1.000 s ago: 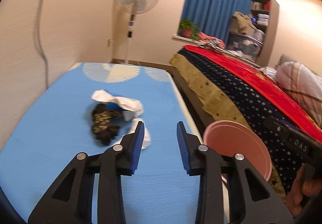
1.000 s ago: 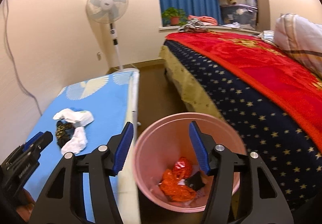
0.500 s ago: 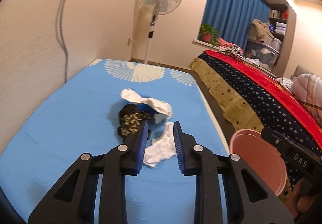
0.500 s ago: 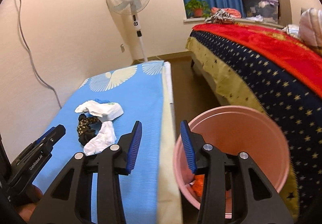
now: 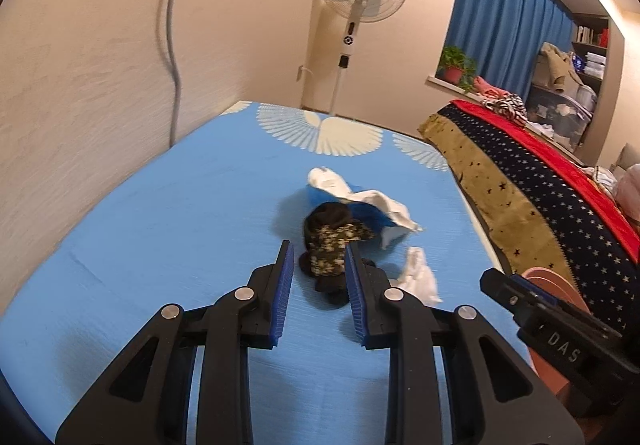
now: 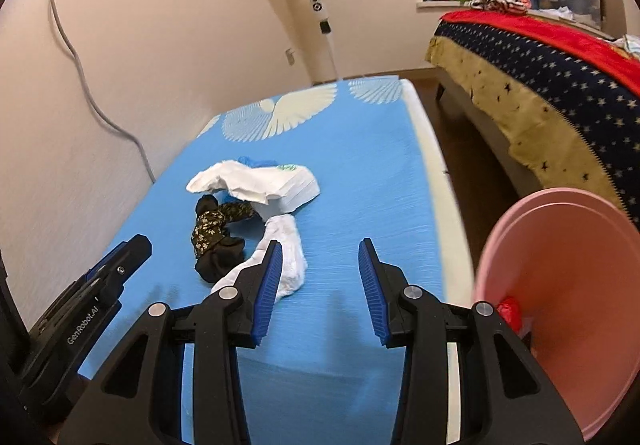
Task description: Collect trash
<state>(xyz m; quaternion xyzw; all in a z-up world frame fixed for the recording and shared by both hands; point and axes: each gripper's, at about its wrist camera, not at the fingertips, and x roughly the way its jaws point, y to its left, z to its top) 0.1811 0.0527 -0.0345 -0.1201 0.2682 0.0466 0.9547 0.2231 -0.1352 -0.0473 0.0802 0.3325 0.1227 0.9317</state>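
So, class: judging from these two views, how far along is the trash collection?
Done: red trash lies in the pink bin. In hand: the open left gripper straddles the dark floral cloth, not gripped. Left: that cloth, the white wad and the tissue pack; the right gripper is open, empty.

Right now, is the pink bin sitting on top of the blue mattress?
No, the pink bin stands beside the blue mattress, past its right edge, with nothing of it on the blue surface.

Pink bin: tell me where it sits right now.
The pink bin stands on the floor at the right edge of the right wrist view, between the blue mattress and the starry bedspread.
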